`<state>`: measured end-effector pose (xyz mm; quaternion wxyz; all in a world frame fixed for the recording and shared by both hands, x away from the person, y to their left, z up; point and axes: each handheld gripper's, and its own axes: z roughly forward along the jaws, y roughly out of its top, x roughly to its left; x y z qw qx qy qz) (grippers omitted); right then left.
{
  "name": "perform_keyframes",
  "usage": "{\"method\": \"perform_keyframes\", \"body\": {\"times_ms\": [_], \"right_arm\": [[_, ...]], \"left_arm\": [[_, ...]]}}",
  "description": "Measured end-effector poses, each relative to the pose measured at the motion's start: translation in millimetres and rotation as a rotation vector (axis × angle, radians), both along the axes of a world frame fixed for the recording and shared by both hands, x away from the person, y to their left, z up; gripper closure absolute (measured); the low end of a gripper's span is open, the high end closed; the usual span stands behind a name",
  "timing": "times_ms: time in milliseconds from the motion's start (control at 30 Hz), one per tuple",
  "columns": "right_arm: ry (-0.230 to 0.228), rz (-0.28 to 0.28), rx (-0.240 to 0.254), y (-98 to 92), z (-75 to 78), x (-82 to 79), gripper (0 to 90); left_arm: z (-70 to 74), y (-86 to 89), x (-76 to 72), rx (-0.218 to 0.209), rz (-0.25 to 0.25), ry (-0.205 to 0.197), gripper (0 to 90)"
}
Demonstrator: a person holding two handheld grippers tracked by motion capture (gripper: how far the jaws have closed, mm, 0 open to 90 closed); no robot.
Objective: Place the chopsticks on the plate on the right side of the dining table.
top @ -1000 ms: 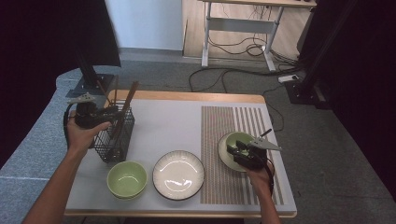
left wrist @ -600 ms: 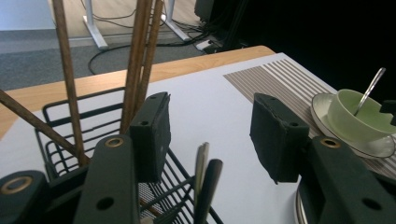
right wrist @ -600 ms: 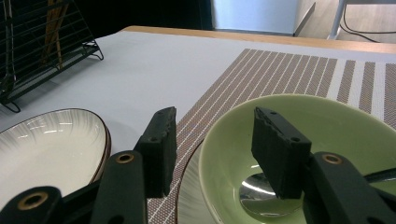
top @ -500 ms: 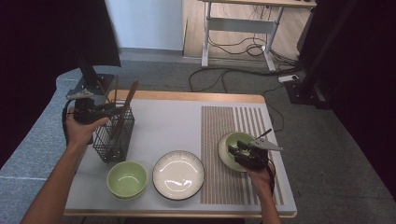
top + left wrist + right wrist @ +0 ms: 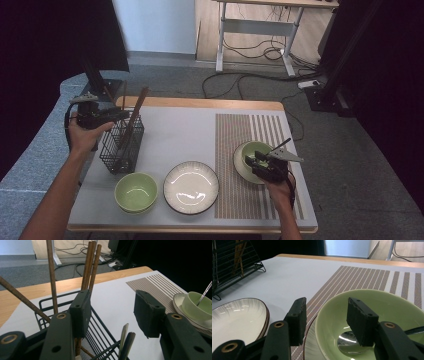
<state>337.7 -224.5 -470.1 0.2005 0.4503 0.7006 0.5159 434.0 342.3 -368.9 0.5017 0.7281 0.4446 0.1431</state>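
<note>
Your right gripper (image 5: 325, 322) has its jaws spread astride the near rim of the green bowl (image 5: 372, 315), a spoon (image 5: 348, 338) lying just beyond them; closing off-centre could tip the bowl off its saucer (image 5: 240, 167). Farther off, your left gripper (image 5: 112, 312), jaws spread and empty above the wire basket (image 5: 100, 340), could snag the chopsticks (image 5: 91, 265) rising past its left jaw.

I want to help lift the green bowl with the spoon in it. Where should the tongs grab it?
Probably on the rim of the green bowl, coming from the near side with one jaw inside and one outside. The wall is thin and upright there. The right tongs already straddle that rim, clear of the spoon lying inside.
</note>
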Motion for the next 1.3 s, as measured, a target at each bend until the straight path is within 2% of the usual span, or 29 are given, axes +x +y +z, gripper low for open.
{"method": "perform_keyframes", "body": {"times_ms": [767, 1133, 1300], "right_arm": [[-0.004, -0.015, 0.006, -6.5, 0.7, -1.7, 50.3], [-0.005, -0.02, 0.005, -8.4, 0.3, -2.1, 50.2], [-0.003, -0.022, 0.005, -9.1, -0.2, -1.9, 50.2]], "left_arm": [[-8.7, 8.4, 21.4, -0.014, 0.019, 0.019, 48.0], [-10.9, 9.4, 29.9, -0.006, 0.036, 0.007, 48.7], [-11.2, 10.7, 34.6, 0.001, 0.039, 0.015, 48.7]]}}
